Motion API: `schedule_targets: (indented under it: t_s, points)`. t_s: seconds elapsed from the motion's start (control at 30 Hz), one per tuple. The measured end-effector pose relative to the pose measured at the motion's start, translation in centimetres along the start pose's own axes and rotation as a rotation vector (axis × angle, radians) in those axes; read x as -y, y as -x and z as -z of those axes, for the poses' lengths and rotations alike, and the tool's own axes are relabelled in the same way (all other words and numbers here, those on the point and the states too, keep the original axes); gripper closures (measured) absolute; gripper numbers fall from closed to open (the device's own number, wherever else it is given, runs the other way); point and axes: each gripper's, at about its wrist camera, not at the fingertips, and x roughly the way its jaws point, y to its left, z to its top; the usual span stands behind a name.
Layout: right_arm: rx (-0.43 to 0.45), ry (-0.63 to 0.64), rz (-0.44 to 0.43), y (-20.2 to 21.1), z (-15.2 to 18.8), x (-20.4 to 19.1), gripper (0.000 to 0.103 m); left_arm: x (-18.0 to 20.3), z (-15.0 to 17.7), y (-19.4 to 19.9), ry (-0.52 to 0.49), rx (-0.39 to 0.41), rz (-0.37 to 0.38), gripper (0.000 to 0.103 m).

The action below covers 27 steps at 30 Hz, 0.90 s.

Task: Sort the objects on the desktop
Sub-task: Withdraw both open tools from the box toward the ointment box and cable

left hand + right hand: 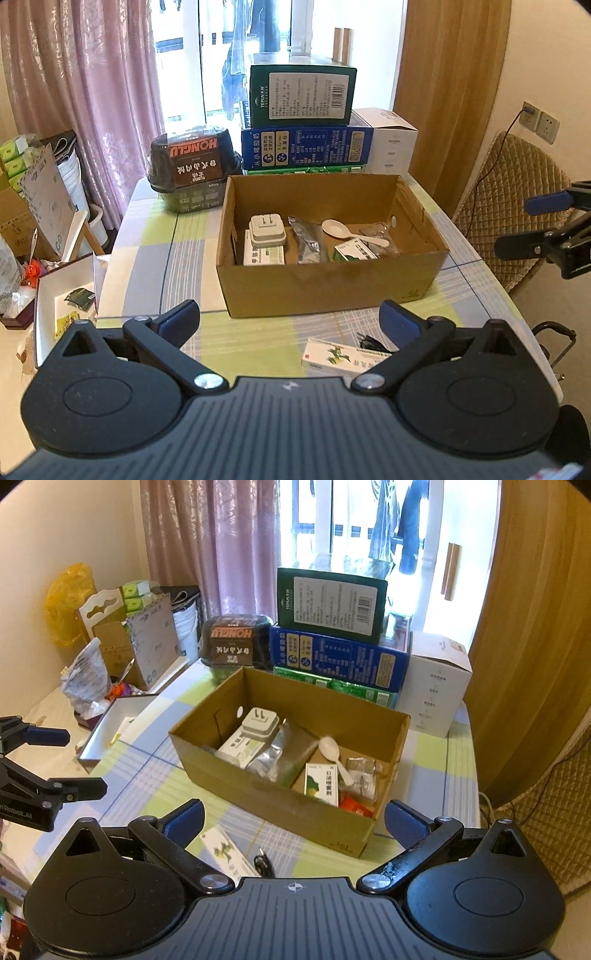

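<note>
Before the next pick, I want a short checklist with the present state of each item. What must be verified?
1. Left gripper open and holding nothing: ok.
2. Right gripper open and holding nothing: ok.
3. Medicine box lies flat on the table, outside the cardboard box, not yet sorted: ok as the next target.
4. Small black object beside the medicine box: what it is, cannot tell.
5. Free room in the cardboard box, near its back wall: ok.
6. White spoon resting loosely on other items, so it may shift: not ok.
</note>
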Motion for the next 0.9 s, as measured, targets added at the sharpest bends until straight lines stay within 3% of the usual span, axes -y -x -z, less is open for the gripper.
schedule_targets:
  t_s: [0.33,0.57,0.9]
  points:
    - [0.0,0.043,0.014,1.1,4.4,-0.1,0.002,1.1,5.0,0.2,-0.002,-0.024,0.009,0.002]
    - [-0.043,0.034,0.009,0.3,8.0,0.8,0.002,2.0,8.3,-1.2,-0.025,-0.047,-0.005,0.002]
    - [-0.12,-0.042,-0.03,-2.1,12.4,2.3,0.002,2.8,11.8,-3.7,0.022,-0.124,0.036,0.002]
